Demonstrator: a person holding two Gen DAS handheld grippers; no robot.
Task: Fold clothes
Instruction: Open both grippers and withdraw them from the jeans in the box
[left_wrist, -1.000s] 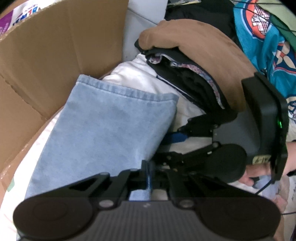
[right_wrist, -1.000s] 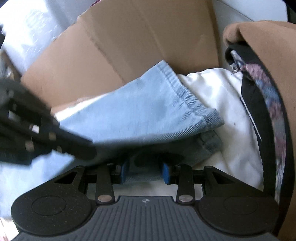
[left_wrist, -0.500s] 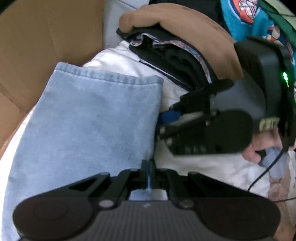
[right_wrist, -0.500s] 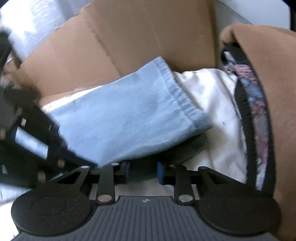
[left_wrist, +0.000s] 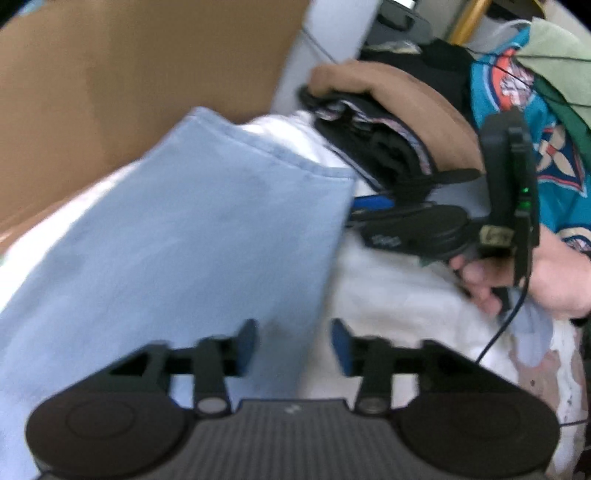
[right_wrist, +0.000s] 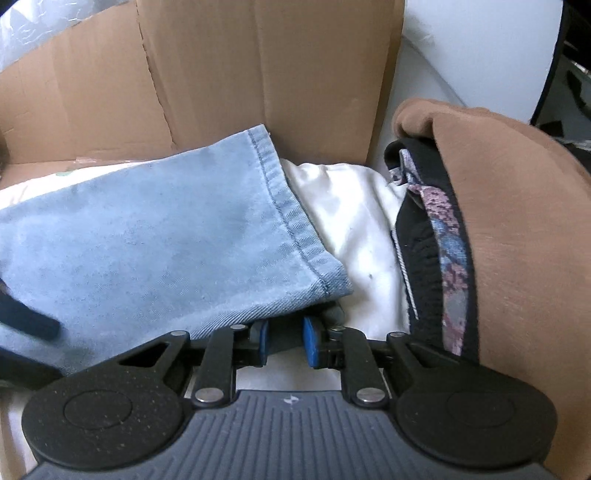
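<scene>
Light-blue jeans (left_wrist: 184, 240) lie folded on a white cloth (left_wrist: 399, 306) inside a cardboard box (left_wrist: 129, 74). My left gripper (left_wrist: 293, 345) hovers over the jeans' right edge. Its jaws are opening, and the denim under the gap is not pressed by the blue pads. In the right wrist view, my right gripper (right_wrist: 286, 341) sits at the hem corner of the jeans (right_wrist: 166, 240), its pads closed on a dark lower fold of denim. In the left wrist view, a hand (left_wrist: 554, 280) holds the right gripper (left_wrist: 369, 208) against the jeans' side.
A brown garment (right_wrist: 517, 221) over black and patterned clothes (right_wrist: 424, 258) is stacked right of the jeans. The box wall (right_wrist: 258, 74) rises behind. A teal printed garment (left_wrist: 517, 110) lies at the far right. The white cloth (right_wrist: 351, 206) shows between jeans and stack.
The left jaws, shut on the denim edge before, have spread apart and let it go, and that gripper has shifted. The right jaws have narrowed onto the lower fold.
</scene>
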